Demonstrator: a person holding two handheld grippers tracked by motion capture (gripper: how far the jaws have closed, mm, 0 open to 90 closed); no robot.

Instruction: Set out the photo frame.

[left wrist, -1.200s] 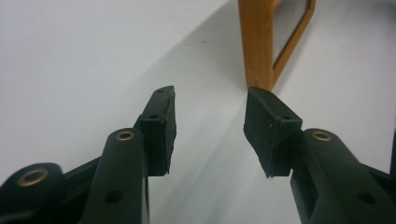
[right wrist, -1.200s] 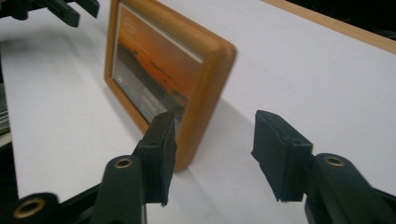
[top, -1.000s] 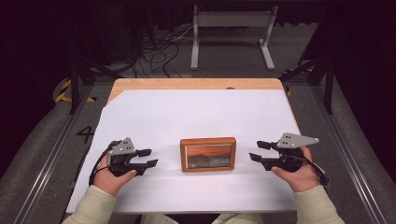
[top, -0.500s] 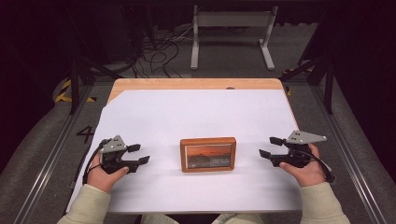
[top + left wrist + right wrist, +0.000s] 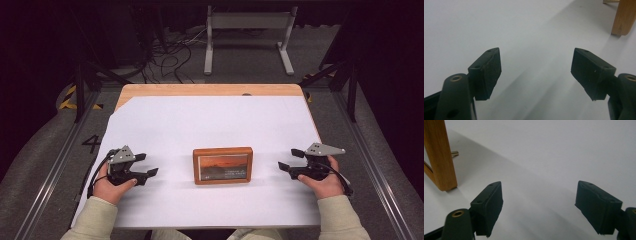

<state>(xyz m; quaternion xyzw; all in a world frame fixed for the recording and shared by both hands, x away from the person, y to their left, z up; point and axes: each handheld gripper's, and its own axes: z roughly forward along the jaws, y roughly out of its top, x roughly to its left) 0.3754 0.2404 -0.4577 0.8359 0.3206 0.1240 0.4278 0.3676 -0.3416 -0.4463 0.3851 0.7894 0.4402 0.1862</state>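
- Two forearms in pale sleeves (image 5: pixel 97 220) enter nearest the viewer, one per side, each hand holding one tool, so there are two tools in all.
- The left tool (image 5: pixel 144 165) rests low on the white tabletop (image 5: pixel 210 120), well to the left of the picture frame (image 5: pixel 223 165). Its jaws stand wide apart with nothing between them; in the left gripper view the two black pads (image 5: pixel 488 72) bracket only bare white surface.
- The right tool (image 5: pixel 291 160) sits well to the right of the picture frame, also spread open and empty, as the right gripper view shows with its pads (image 5: pixel 489 206) apart over the sheet.
- Both tools point inward toward the frame, one on each flank. That reads as a ready stance: most likely the frame is meant to be taken from both ends at once.
- The single wooden picture frame lies between the tools, touching neither. It is propped on the tabletop rather than flat; the right gripper view catches its wooden edge (image 5: pixel 440 157) standing up, with a small metal pin (image 5: pixel 455 153) behind it, probably part of its stand.
- Beyond the frame the white sheet runs to a strip of bare wood (image 5: pixel 210 90) at the far edge.
- Farther still, one grey metal stand (image 5: pixel 247 30) and a tangle of cables (image 5: pixel 170 47) lie on the floor.
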